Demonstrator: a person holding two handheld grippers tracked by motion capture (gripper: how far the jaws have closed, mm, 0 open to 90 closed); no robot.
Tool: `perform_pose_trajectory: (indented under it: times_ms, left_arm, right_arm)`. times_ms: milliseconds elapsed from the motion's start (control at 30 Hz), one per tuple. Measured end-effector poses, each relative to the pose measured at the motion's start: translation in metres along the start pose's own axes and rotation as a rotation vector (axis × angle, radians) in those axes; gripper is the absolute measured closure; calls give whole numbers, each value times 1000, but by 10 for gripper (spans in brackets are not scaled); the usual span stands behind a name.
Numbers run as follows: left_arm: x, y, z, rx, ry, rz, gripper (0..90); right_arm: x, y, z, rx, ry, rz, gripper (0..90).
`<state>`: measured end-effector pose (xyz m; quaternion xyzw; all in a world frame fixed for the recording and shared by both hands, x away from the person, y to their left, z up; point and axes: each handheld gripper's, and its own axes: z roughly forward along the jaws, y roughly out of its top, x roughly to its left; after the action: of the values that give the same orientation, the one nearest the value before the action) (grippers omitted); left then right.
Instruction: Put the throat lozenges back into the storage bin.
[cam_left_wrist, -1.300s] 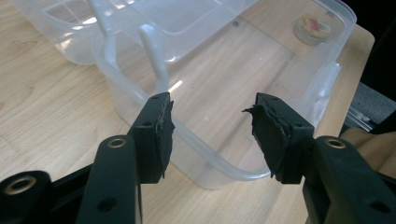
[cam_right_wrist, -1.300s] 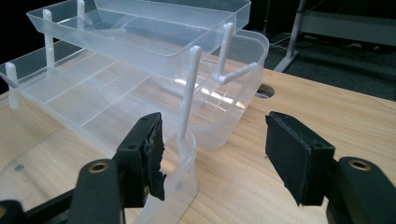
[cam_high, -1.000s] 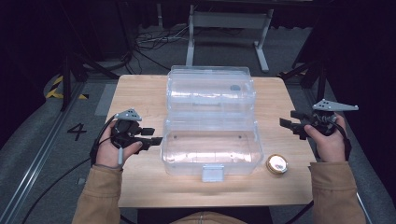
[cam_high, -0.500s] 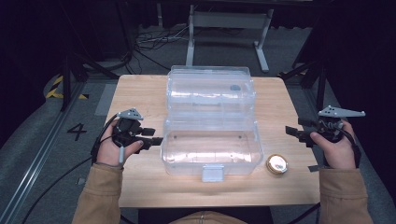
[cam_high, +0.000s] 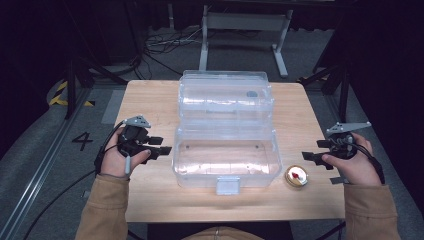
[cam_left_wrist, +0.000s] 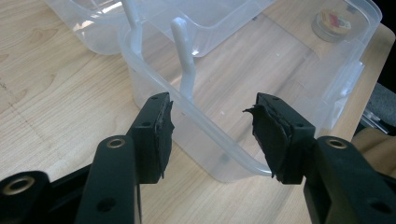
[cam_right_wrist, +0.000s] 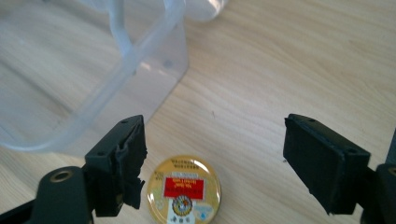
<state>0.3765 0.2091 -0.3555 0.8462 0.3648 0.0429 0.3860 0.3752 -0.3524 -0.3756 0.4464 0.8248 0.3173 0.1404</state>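
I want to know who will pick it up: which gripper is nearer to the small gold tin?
Right. The right gripper hangs just beside the gold tin, jaws open. The left gripper sits across the clear plastic box, at its far end.

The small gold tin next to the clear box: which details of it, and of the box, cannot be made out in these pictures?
- Gold tin: in the right gripper view the print on its red label is too blurred to read, and the bottom edge cuts off its rim.
- Same tin in the high view: too small to show any lettering.
- Clear box: in the left gripper view the left gripper hides part of its near corner.
- Box latch: too small in the high view to tell how it fastens.
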Motion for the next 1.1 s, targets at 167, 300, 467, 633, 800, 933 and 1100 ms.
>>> perform_pose_trajectory:
  times_ms: [167,300,467,633,800,933,1100]
  left_arm:
    - [0,0,2,15,0,0,479]
    - [0,-1,2,20,-2,4,479]
    - [0,-1,3,26,-2,3,479]
    - [0,-1,3,31,-3,7,479]
    - [0,0,4,36,-4,11,479]
    - [-1,0,5,41,-5,8,479]
    - [0,0,6,47,-9,17,477]
  right_arm:
    - [2,-3,10,90,7,-21,224]
    - [4,-5,18,146,11,-29,225]
    - [5,-9,26,218,28,-36,225]
    - [6,-12,35,280,42,-54,223]
    - [9,-15,45,349,62,-76,210]
    - [12,-17,55,399,73,-99,203]
    - [15,-21,67,455,56,-107,202]
